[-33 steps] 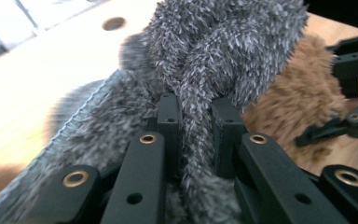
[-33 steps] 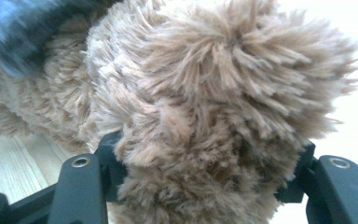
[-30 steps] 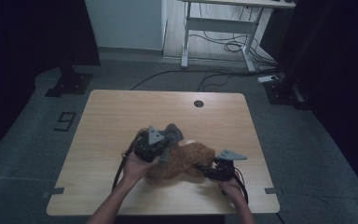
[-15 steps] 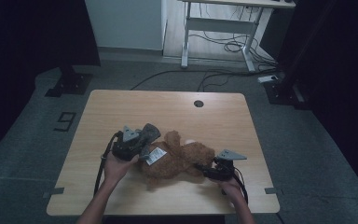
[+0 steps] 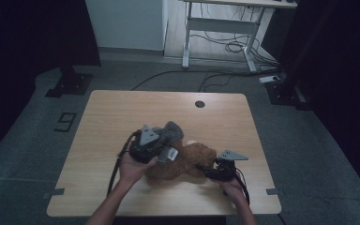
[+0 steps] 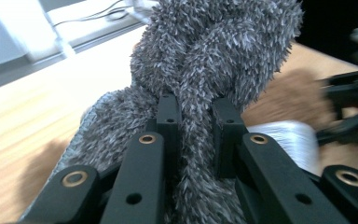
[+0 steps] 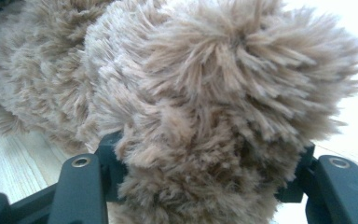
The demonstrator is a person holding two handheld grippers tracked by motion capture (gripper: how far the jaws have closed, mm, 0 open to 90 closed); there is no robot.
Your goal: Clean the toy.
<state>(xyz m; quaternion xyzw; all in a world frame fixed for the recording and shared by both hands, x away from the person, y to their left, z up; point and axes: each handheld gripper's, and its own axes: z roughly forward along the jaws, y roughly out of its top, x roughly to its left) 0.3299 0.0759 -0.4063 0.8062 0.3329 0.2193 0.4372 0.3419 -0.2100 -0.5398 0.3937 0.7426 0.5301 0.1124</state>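
my left gripper (image 6: 193, 121) is clamping the grey fuzzy cloth (image 6: 214, 51); my right gripper (image 7: 205, 172) is gripping the brown plush toy (image 7: 205, 93); its white tag (image 5: 171, 153) is looking too blurred to read

Both tools (image 5: 171, 152) (image 5: 201, 168) clamped, forearms low

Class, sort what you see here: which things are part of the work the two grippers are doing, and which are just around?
In the job:
brown plush toy
grey fluffy cloth
left gripper, shut on the cloth
right gripper, gripping the toy

Just around:
table
white desk frame
floor cables
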